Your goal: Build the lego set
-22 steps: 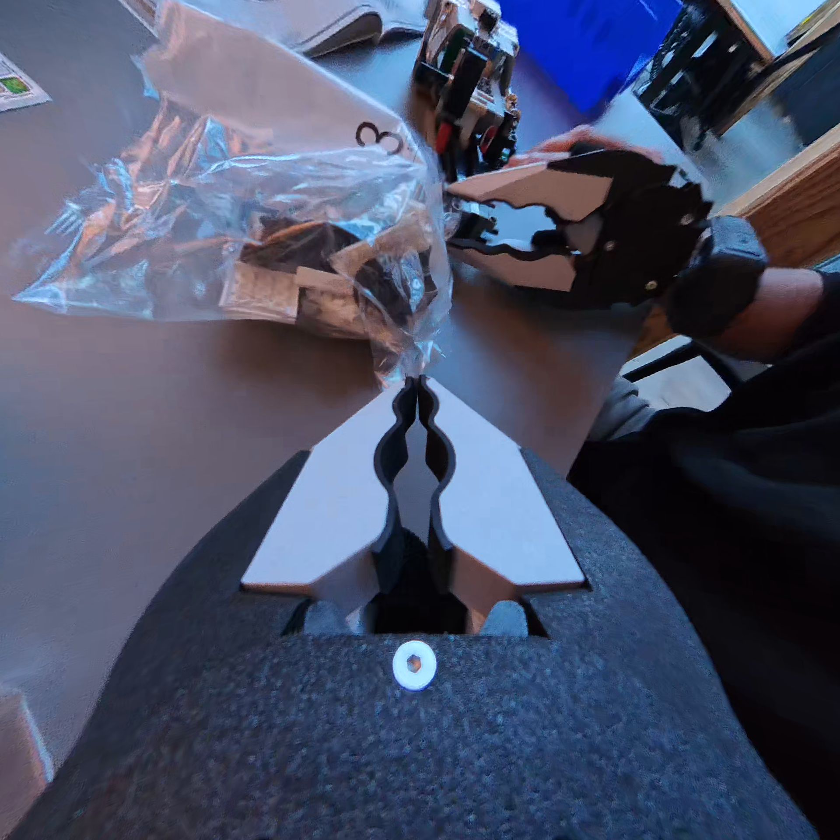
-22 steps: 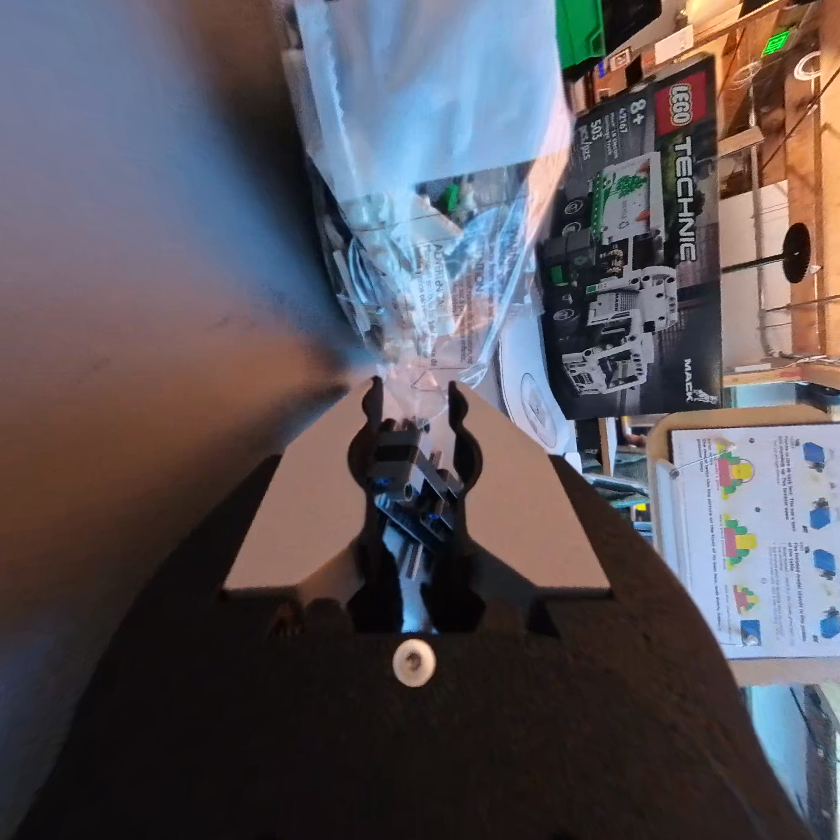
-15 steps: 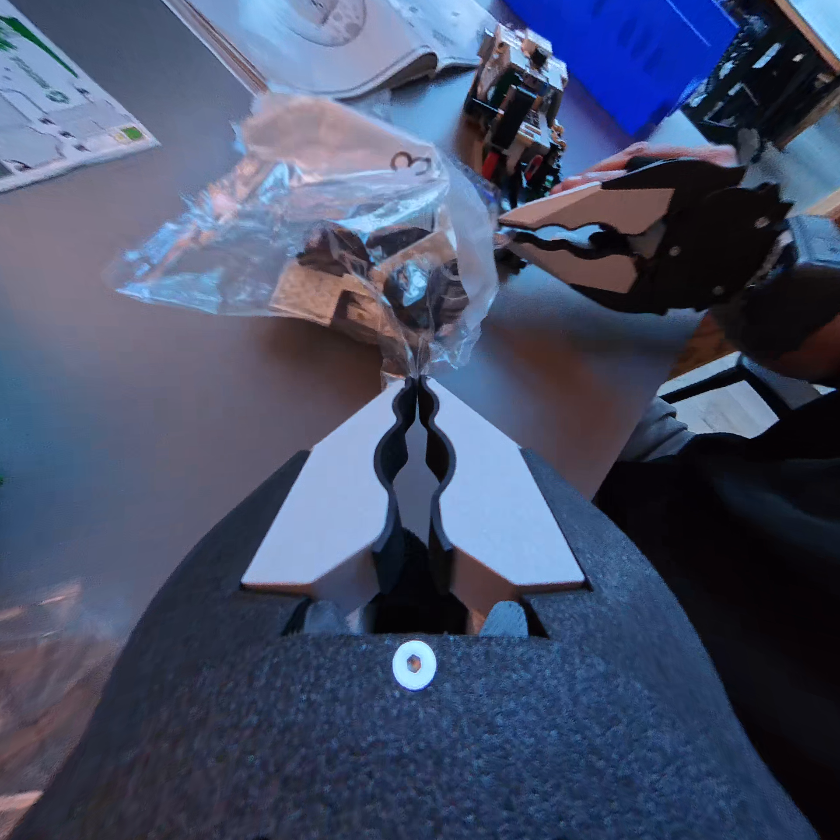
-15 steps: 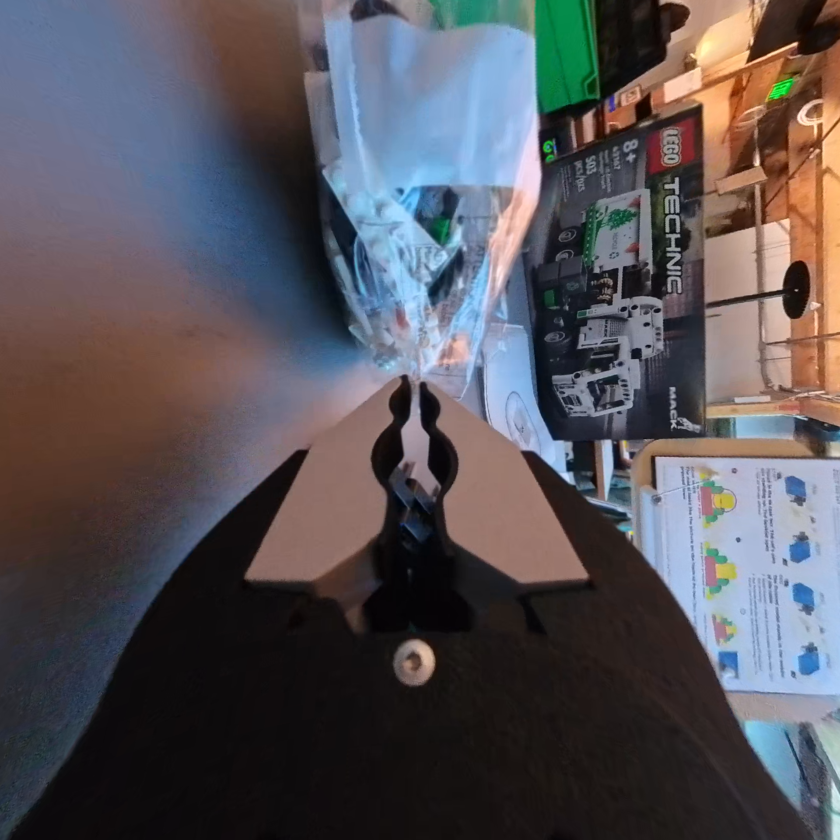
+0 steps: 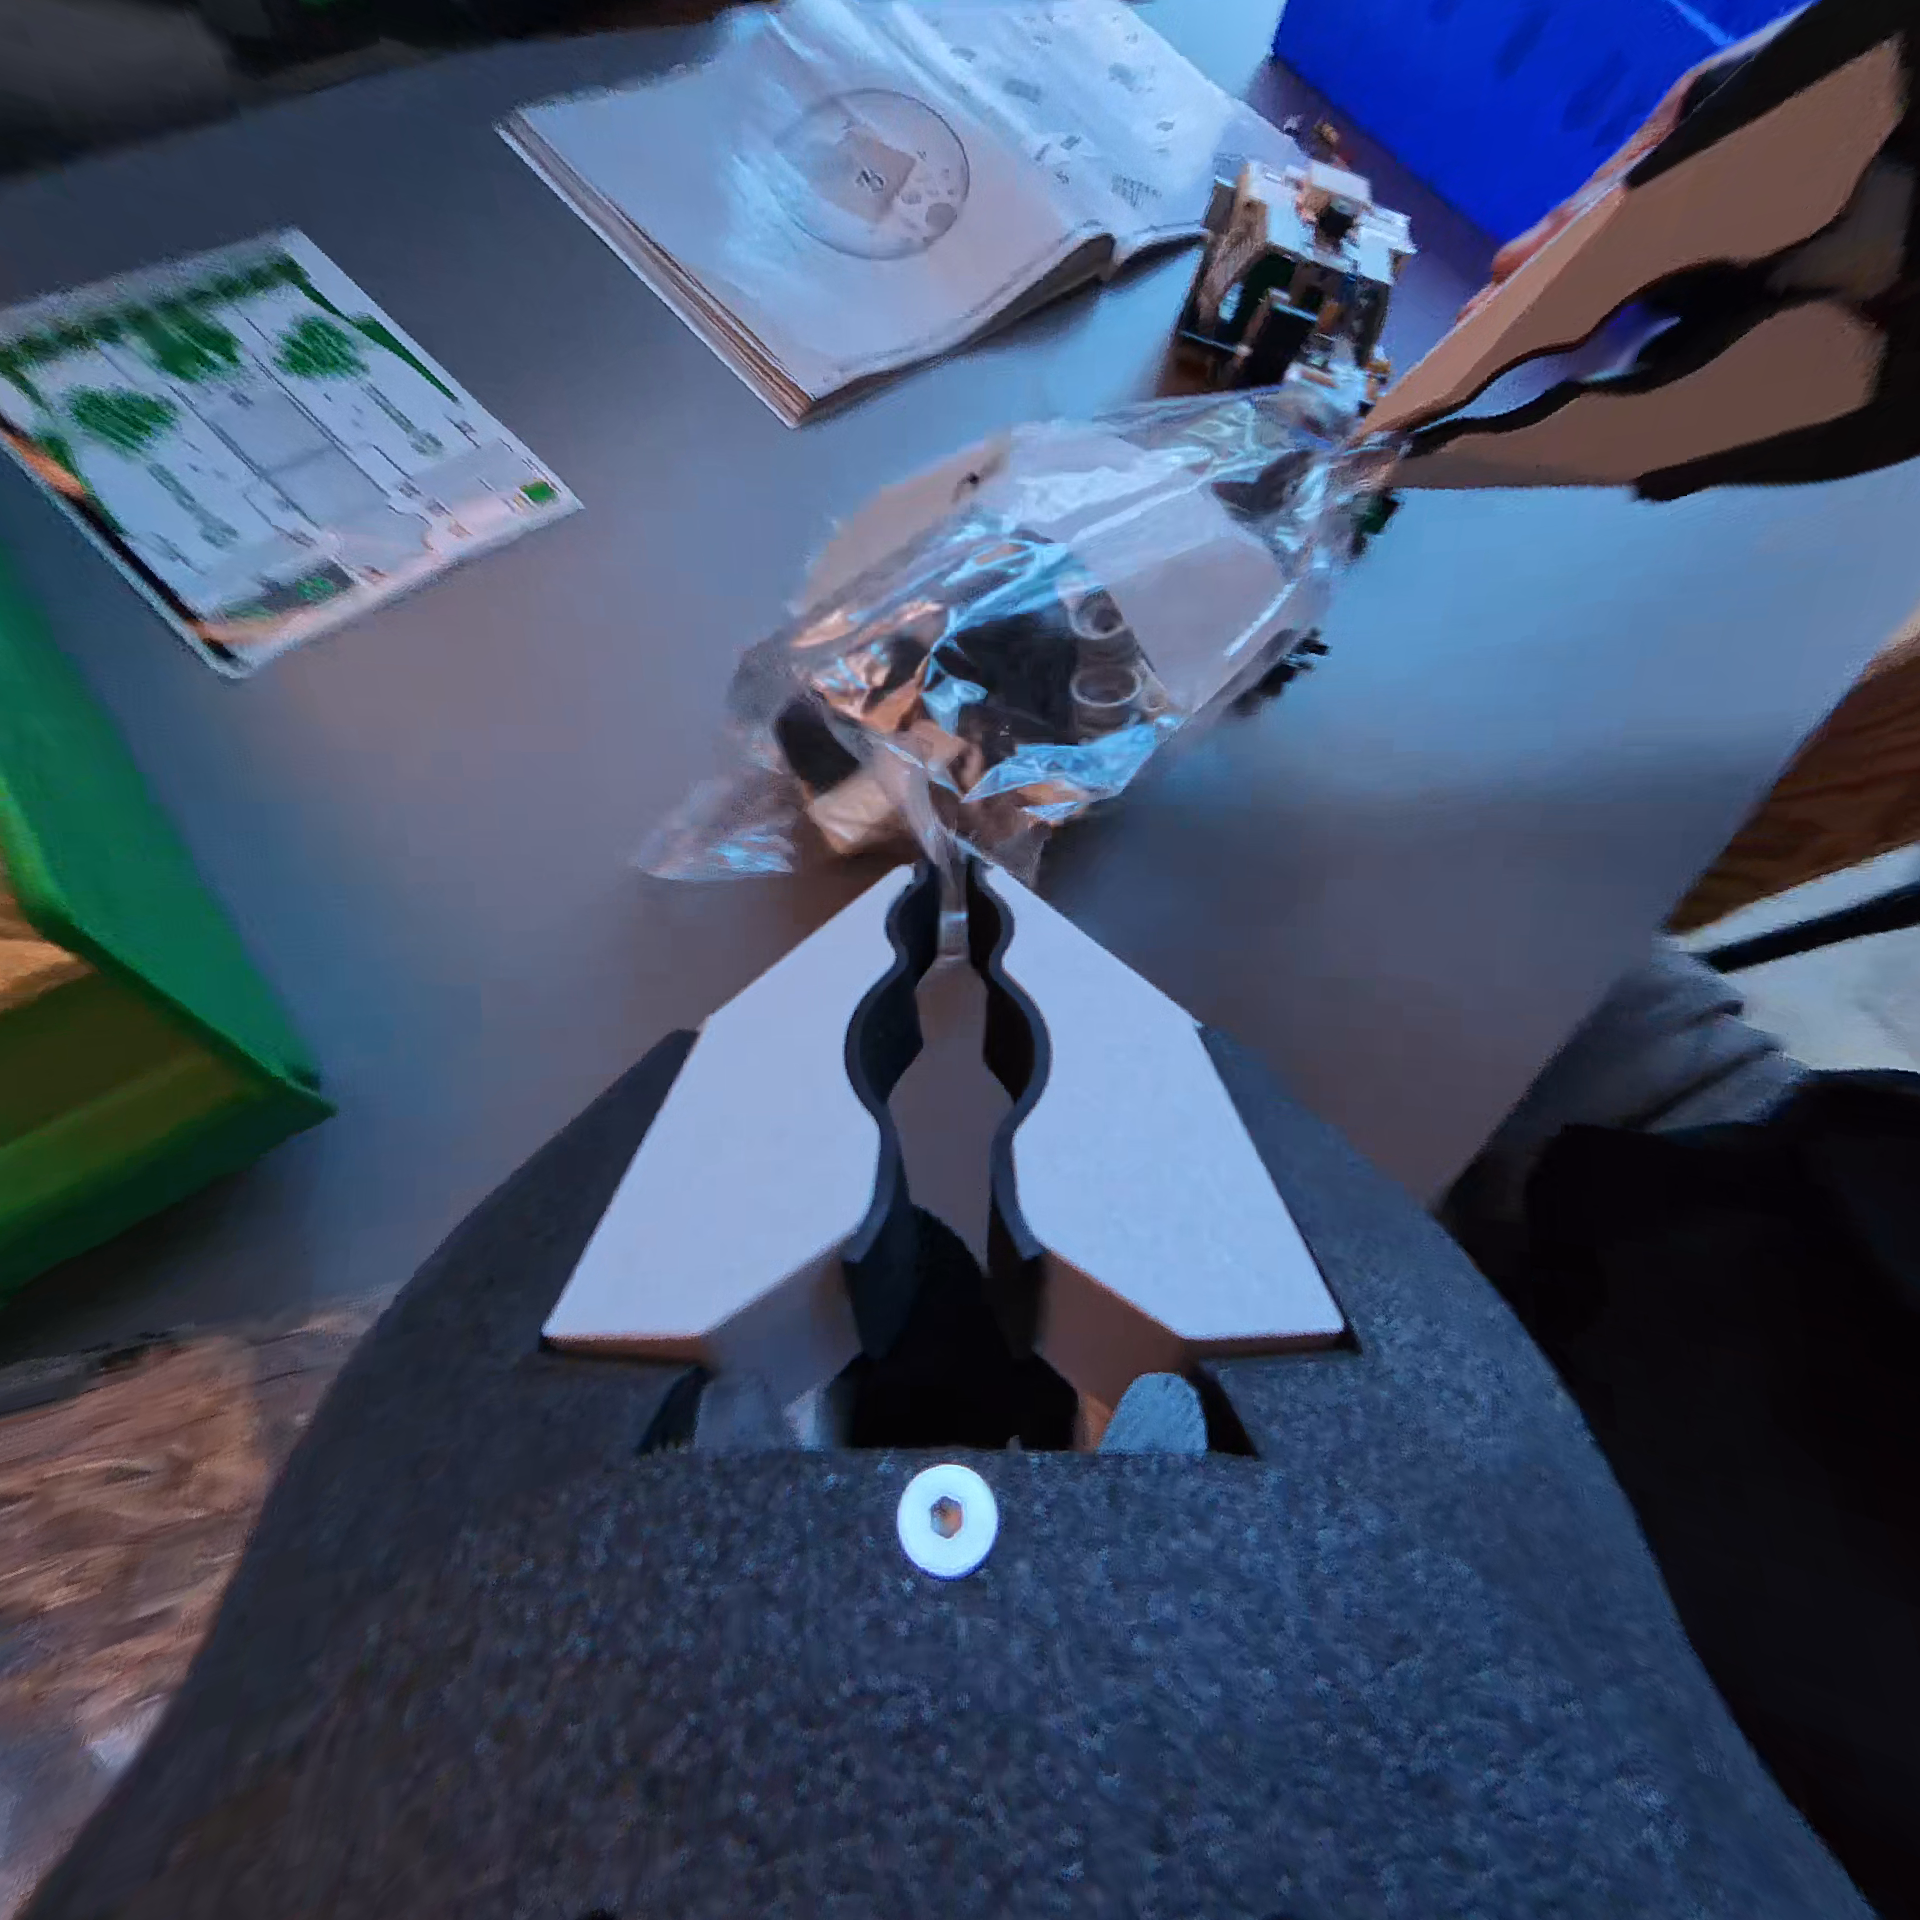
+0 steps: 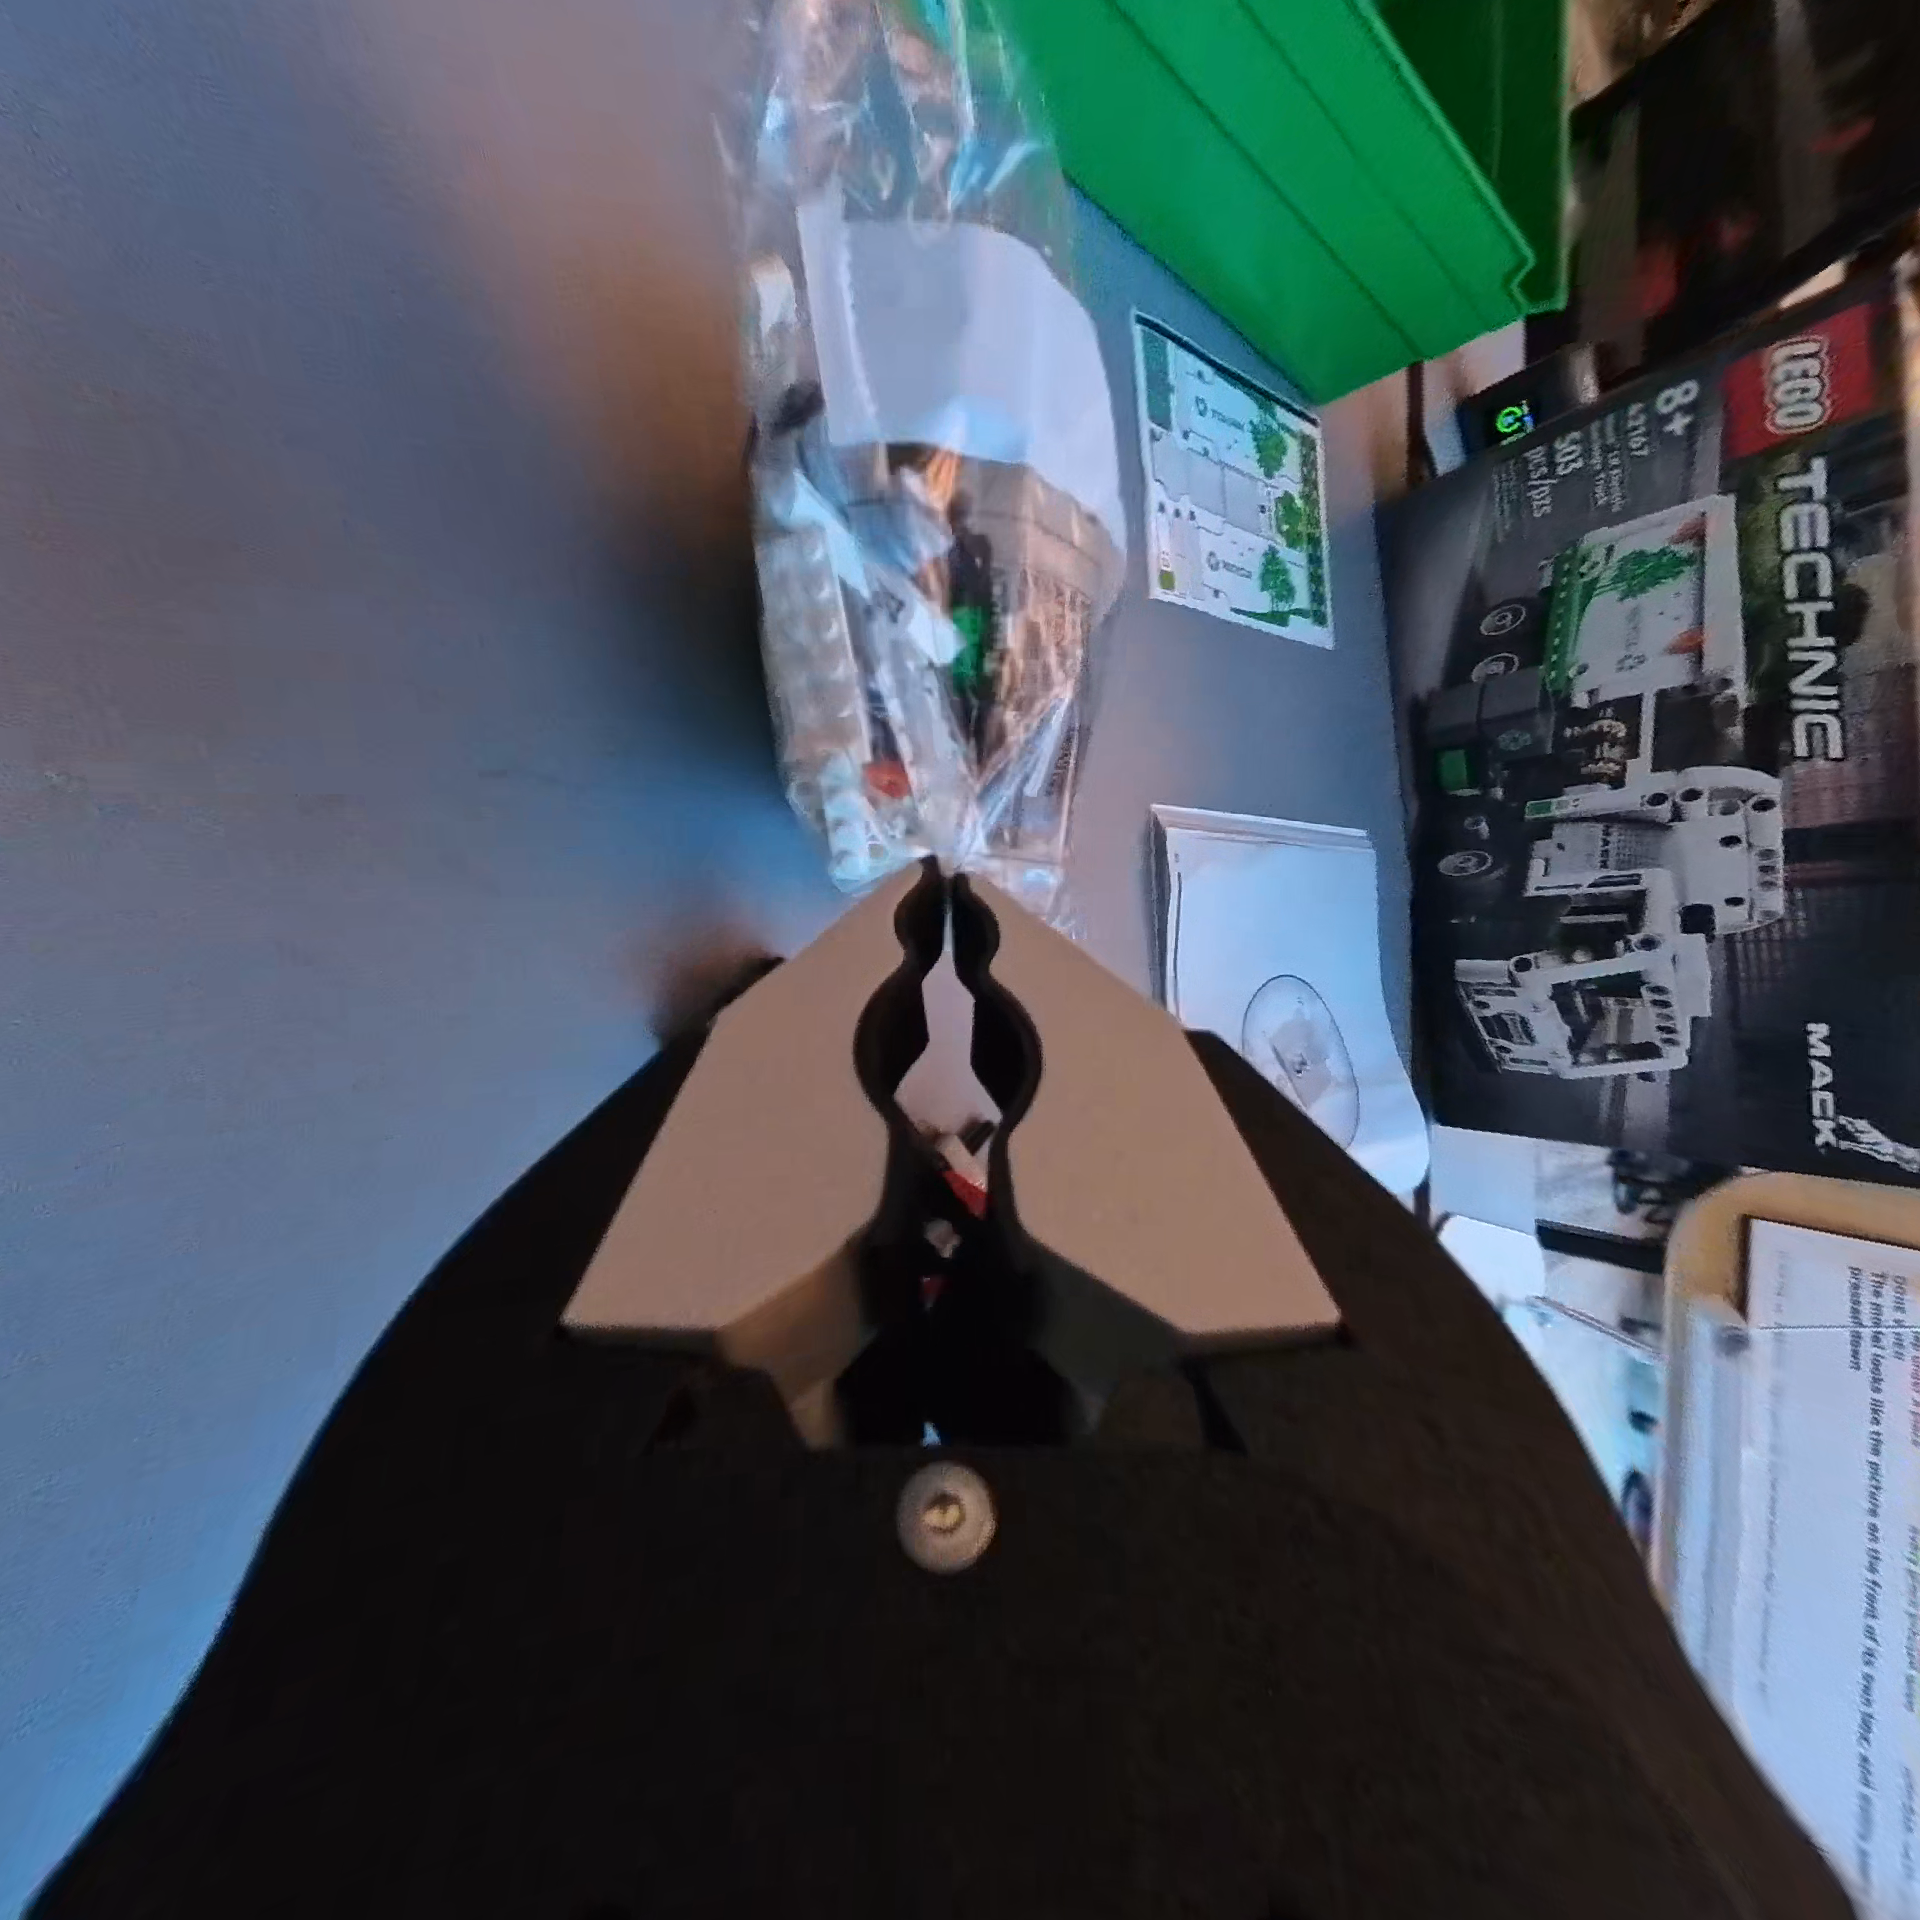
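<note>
Left wrist view: a matte grey table (image 5: 395, 790) carries an open booklet (image 5: 883, 197) and a green bin (image 5: 114, 997). The left gripper (image 5: 943, 883) pinches the crinkled clear parts bag (image 5: 1039, 644) directly ahead. Right wrist view: the right gripper (image 6: 943, 888) is clamped on the bag's (image 6: 914, 540) near corner; the set's box (image 6: 1683, 748) lies to the right.

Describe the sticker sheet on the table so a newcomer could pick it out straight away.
On the grey table, look just inward of the green bin at its left edge. The sticker sheet lies flat there, left of the open instruction booklet. Unlike the thick, pale booklet, it is a single thin white sheet printed with green tree shapes.
</note>
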Tool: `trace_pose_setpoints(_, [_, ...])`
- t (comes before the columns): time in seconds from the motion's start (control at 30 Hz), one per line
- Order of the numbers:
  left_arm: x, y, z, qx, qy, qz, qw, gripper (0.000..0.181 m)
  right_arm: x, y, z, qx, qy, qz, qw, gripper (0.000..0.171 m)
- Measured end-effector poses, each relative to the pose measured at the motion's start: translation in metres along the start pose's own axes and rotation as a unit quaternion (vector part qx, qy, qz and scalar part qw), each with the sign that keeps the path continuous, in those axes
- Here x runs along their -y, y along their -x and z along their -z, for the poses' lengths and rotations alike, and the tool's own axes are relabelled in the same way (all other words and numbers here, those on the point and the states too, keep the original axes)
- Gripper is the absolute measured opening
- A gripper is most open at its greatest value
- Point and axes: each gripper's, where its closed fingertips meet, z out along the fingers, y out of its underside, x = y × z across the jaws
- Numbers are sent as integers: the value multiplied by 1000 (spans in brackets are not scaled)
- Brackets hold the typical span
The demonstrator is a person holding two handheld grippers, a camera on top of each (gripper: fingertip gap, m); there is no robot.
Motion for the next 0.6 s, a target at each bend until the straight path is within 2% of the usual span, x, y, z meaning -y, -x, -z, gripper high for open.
trace_pose_setpoints(0.13, [13, 2, 16, 85, -52, -96, 990, 24, 7, -11, 6, 35, -2, -27, 999, 0])
trace_pose_setpoints(0.23, [15, -6, 29, 138, -73, -190, 969, 39, 8, -12, 7, 56, 4, -11, 998, 0])
trace_pose_setpoints(0.37, [4, -8, 24, 200, -21, -321, 926, 38, 16, -16, 12, 75, -9, -13, 997, 0])
trace_pose_setpoints(0.47, [1, 7, 7, 215, 24, -323, 921, 38, 20, -19, 16, 89, -20, -10, 996, 0])
trace_pose_setpoints(0.53, [4, 16, 0, 221, 32, -320, 921, 15, 19, -24, 17, 92, -24, -15, 995, 0])
trace_pose_setpoints(0.6, [10, 11, -1, 188, 17, -313, 931, 2, 16, -31, 17, 91, -24, -21, 995, 0])
